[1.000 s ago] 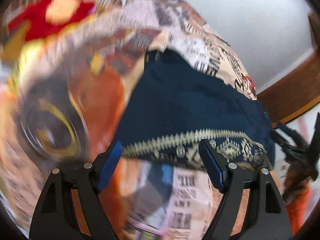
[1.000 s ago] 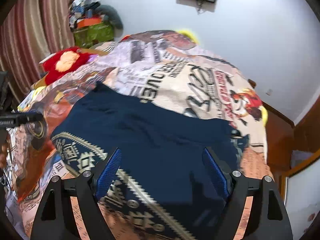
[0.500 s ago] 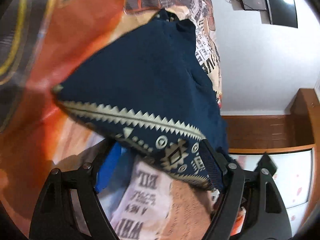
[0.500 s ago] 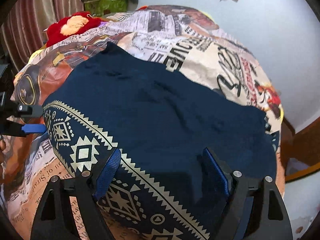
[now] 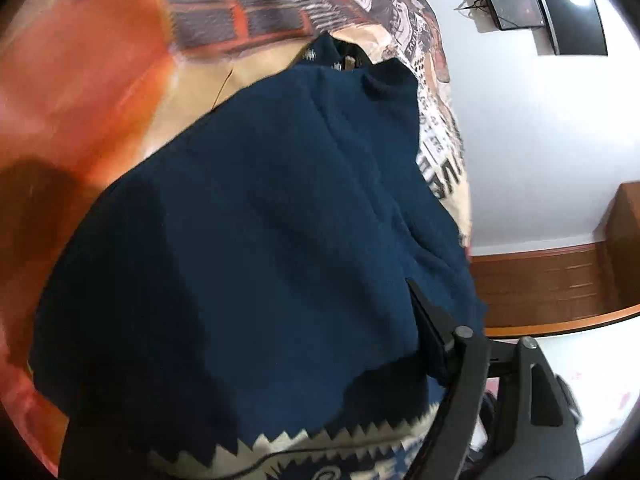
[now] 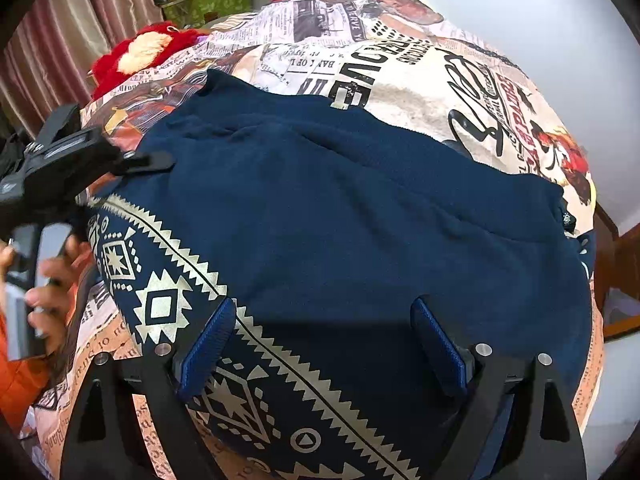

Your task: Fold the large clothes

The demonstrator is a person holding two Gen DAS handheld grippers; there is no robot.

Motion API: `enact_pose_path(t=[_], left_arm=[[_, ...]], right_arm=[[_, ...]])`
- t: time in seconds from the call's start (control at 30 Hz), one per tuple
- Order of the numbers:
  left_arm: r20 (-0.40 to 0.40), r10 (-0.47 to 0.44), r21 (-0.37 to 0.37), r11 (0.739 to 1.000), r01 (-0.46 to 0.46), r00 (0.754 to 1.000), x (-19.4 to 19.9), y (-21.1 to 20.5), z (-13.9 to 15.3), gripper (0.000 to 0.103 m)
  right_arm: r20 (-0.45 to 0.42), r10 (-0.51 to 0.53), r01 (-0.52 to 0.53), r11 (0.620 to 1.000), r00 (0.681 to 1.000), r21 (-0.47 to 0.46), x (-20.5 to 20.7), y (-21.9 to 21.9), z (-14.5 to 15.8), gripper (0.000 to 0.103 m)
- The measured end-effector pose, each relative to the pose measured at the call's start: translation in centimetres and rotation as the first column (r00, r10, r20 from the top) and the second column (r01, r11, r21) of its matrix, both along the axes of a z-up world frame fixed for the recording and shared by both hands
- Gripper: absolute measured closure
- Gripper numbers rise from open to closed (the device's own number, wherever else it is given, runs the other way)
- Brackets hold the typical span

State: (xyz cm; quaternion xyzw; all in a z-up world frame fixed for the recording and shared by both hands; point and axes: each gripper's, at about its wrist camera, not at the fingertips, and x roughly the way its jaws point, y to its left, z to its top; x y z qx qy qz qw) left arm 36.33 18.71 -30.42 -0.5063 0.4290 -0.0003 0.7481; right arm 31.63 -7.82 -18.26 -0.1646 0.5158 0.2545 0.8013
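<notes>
A dark blue garment (image 6: 360,208) with a cream patterned border (image 6: 160,304) lies folded on the printed bedspread (image 6: 420,72). My right gripper (image 6: 324,344) is open, its blue pads just above the garment's near hem. In the left wrist view the garment (image 5: 260,240) fills the frame and covers my left finger; only the right finger (image 5: 432,320) shows. From the right wrist view, my left gripper (image 6: 152,160) reaches the garment's left corner, its fingertips at the cloth edge.
A red plush toy (image 6: 140,52) lies at the bed's far left, with a green box (image 6: 212,0) and striped curtains (image 6: 60,48) behind. A wall TV (image 5: 536,0) hangs above. Wooden furniture (image 5: 560,280) stands right of the bed.
Both grippers have moved in closer to the garment. The left one has pushed under or against its left corner, so cloth now hides its left finger. The right has lowered toward the hem.
</notes>
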Motion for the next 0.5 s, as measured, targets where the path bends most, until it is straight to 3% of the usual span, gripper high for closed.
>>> enact_pose_path(t=[0.07, 0.17, 0.23, 0.37, 0.5], left_arm=[[-0.022, 0.008, 0.087, 0.996, -0.006, 1.000, 0.3, -0.4, 0.6, 0.054], [-0.012, 0.003, 0.187, 0.982, 0.000, 1.000, 0.2, -0.7, 1.9, 0.073], [0.008, -0.016, 0.270, 0.963, 0.014, 1.000, -0.2, -1.2, 3.5, 0.080], [0.044, -0.047, 0.475, 0.880, 0.020, 0.998, -1.2, -2.4, 7.9, 0.084], [0.063, -0.041, 0.649, 0.761, -0.010, 0.997, -2.6, -2.1, 11.7, 0.084]], right_arm=[[0.002, 0.003, -0.003, 1.000, 1.000, -0.005, -0.1, 0.1, 0.0, 0.014], [0.010, 0.009, -0.009, 1.000, 1.000, -0.013, -0.3, 0.3, 0.1, 0.014], [0.019, 0.008, -0.008, 1.000, 1.000, -0.017, -0.4, 0.3, 0.3, 0.014], [0.029, 0.013, -0.013, 1.000, 1.000, -0.001, -0.9, 0.1, 1.2, 0.014], [0.068, 0.032, -0.033, 0.999, 0.997, 0.008, -1.7, -0.2, 2.8, 0.014]])
